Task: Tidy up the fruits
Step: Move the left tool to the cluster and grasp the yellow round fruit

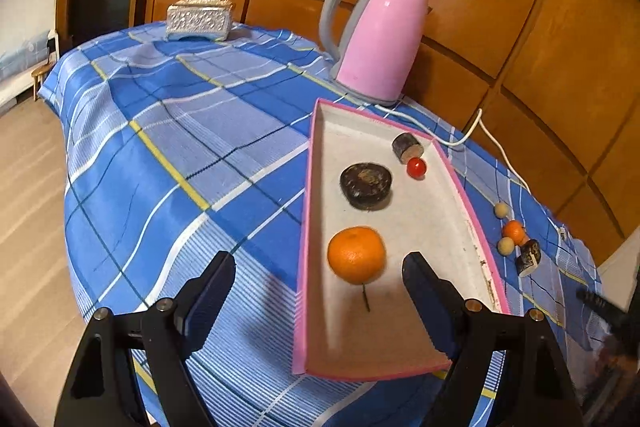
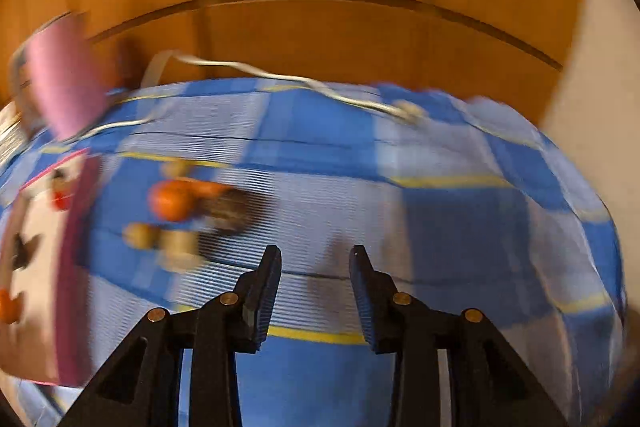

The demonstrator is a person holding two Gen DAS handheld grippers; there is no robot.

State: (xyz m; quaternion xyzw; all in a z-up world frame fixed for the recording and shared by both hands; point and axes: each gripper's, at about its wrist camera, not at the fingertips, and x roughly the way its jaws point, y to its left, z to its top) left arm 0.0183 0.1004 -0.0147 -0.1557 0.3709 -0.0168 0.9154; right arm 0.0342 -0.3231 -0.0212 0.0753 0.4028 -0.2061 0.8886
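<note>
A round, dimpled mandarin is seen lying in the shallow pink-rimmed tray, with a dark disc-shaped fruit and a glossy cherry tomato beyond it. The left gripper is held with jaws spread wide, empty, over the tray's near end. Only the blurred right wrist view shows the right gripper, jaws slightly parted on nothing, above the checked cloth of the desk.
</note>
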